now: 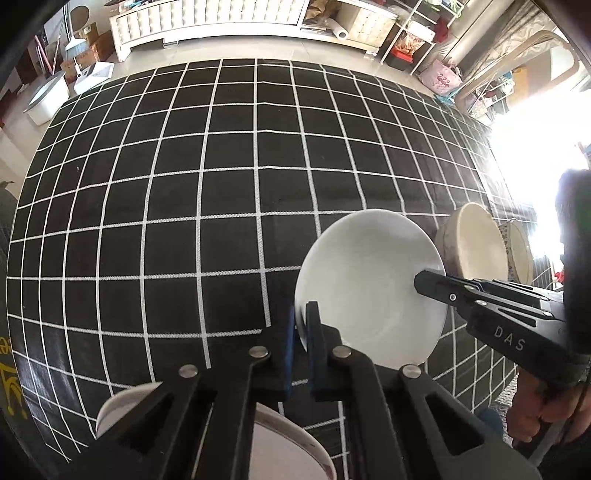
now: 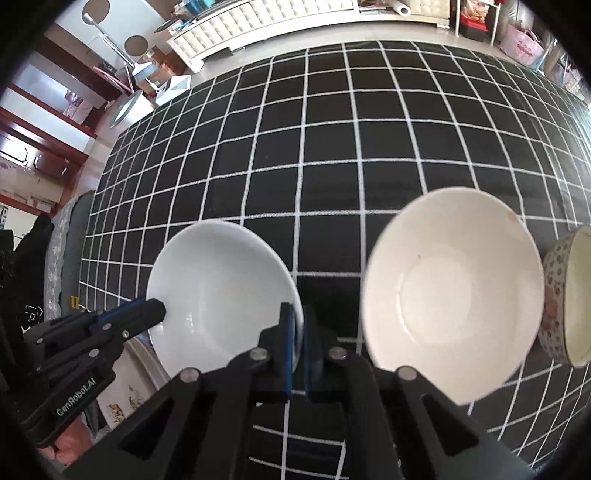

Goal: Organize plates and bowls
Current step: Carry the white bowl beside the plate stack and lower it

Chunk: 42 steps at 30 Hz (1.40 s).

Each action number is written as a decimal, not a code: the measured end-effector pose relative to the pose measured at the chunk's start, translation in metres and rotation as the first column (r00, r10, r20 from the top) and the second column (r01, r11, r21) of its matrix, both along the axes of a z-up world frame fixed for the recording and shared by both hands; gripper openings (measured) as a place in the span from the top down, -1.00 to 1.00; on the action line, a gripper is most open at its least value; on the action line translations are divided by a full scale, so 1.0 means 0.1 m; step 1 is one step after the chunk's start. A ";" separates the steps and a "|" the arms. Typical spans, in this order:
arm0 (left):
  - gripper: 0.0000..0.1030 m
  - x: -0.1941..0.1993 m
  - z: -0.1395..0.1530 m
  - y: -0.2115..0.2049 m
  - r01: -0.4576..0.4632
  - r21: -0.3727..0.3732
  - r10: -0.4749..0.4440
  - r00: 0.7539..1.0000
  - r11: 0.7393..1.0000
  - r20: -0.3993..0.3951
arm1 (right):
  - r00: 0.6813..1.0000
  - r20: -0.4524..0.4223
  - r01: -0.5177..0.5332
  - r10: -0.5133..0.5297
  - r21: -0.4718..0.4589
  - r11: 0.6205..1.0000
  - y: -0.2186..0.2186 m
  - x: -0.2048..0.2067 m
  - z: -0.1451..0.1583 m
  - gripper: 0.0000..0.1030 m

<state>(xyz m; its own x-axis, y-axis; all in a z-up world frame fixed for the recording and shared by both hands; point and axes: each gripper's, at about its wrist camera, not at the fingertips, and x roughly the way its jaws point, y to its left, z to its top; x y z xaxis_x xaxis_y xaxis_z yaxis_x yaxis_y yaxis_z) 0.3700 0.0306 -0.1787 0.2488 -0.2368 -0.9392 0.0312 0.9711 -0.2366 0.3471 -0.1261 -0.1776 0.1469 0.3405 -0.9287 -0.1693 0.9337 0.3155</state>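
Observation:
A white bowl (image 1: 369, 288) (image 2: 221, 291) is on the black checked tablecloth (image 1: 184, 184), held on both sides. My left gripper (image 1: 302, 317) is shut on its left rim, the rim pinched between the pads. In the right wrist view, the left gripper (image 2: 157, 309) comes in from the left onto that rim. My right gripper (image 2: 297, 321) is shut on the bowl's right rim, and it shows from the right in the left wrist view (image 1: 421, 279). A larger cream bowl (image 2: 454, 295) (image 1: 476, 243) stands just right of the white one. Further right is a patterned bowl (image 2: 569, 299) (image 1: 517, 251).
Plates lie near the table's front left: a large white plate (image 1: 280, 450) under my left gripper, another white plate (image 1: 122, 402) beside it, and a flower-printed plate (image 2: 125, 384). A person's hand (image 1: 535, 410) holds the right gripper. Shelves and a white cabinet (image 1: 221, 18) stand beyond the table.

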 end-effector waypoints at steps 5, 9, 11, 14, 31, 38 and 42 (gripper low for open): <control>0.91 -0.11 0.15 -0.07 0.002 0.008 -0.002 1.000 1.000 0.026 | 1.000 0.021 0.009 -0.009 0.002 1.000 -0.02 -0.12 0.16 0.87; 0.92 -0.27 0.27 -0.10 0.007 0.005 -0.007 0.999 1.000 0.040 | 0.999 0.031 0.015 -0.015 0.002 1.000 -0.08 -0.30 0.29 0.87; 0.92 -0.35 0.32 -0.12 0.010 0.004 -0.010 0.999 1.000 0.046 | 0.999 0.037 0.020 -0.020 0.000 1.000 -0.10 -0.39 0.34 0.87; 0.91 -0.50 0.39 -0.18 0.018 0.006 -0.019 0.998 1.000 0.057 | 0.999 0.039 0.031 -0.031 0.002 1.000 -0.15 -0.54 0.41 0.87; 0.91 -1.06 0.08 -0.38 0.025 -0.009 -0.025 1.000 1.000 0.004 | 0.998 -0.017 0.051 -0.052 -0.034 0.998 -0.29 -1.07 0.20 0.87; 0.91 -1.05 -0.06 -0.47 0.036 0.005 -0.036 0.999 0.999 -0.022 | 0.997 -0.045 0.065 -0.066 -0.033 0.997 -0.33 -1.11 0.04 0.87; 0.92 -1.07 -0.14 -0.48 0.036 0.008 -0.036 0.999 0.999 -0.036 | 0.995 -0.066 0.071 -0.073 -0.029 0.997 -0.36 -1.12 -0.05 0.87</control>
<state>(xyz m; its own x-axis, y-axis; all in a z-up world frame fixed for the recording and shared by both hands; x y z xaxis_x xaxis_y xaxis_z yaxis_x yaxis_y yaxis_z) 0.2631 -0.0178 -0.1932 0.2062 -0.2366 -0.9495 0.0579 0.9716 -0.2295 0.2352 -0.1618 -0.1824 0.1070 0.3068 -0.9458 -0.0808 0.9507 0.2993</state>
